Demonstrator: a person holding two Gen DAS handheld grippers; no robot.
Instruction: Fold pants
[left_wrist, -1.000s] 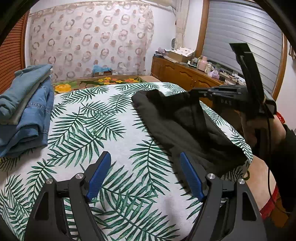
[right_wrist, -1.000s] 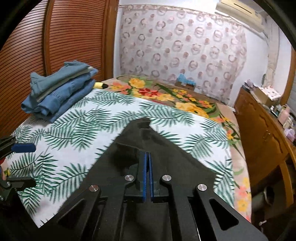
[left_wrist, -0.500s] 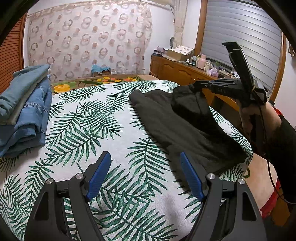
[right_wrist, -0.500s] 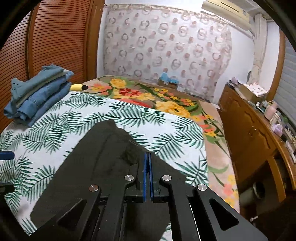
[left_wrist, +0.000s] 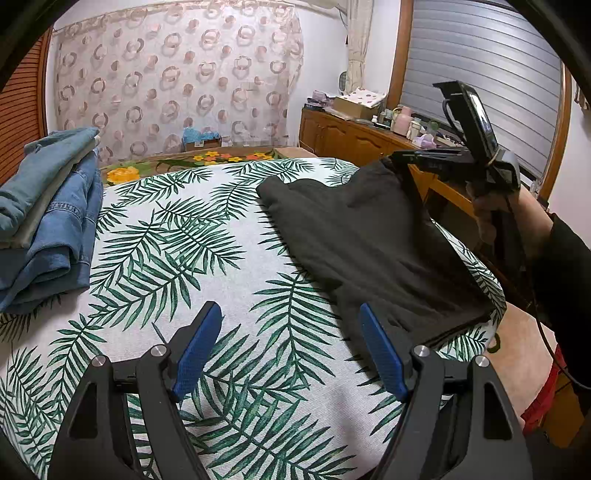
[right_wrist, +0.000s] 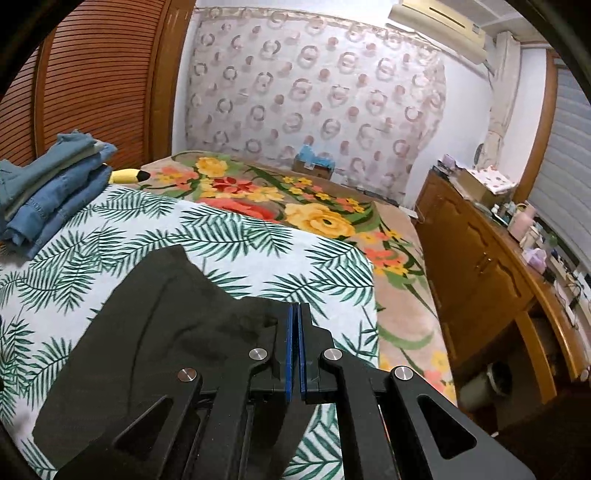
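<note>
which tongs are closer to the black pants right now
Right. The right tongs are shut on an edge of the black pants, lifting it off the bed. The left tongs are open, hovering over the leaf-print cover just beside the pants' near end, not touching.

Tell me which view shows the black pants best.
The left wrist view: the black pants lie nearly whole on the leaf-print sheet, one corner lifted by the right gripper. The right wrist view shows them partly hidden behind that gripper.
</note>
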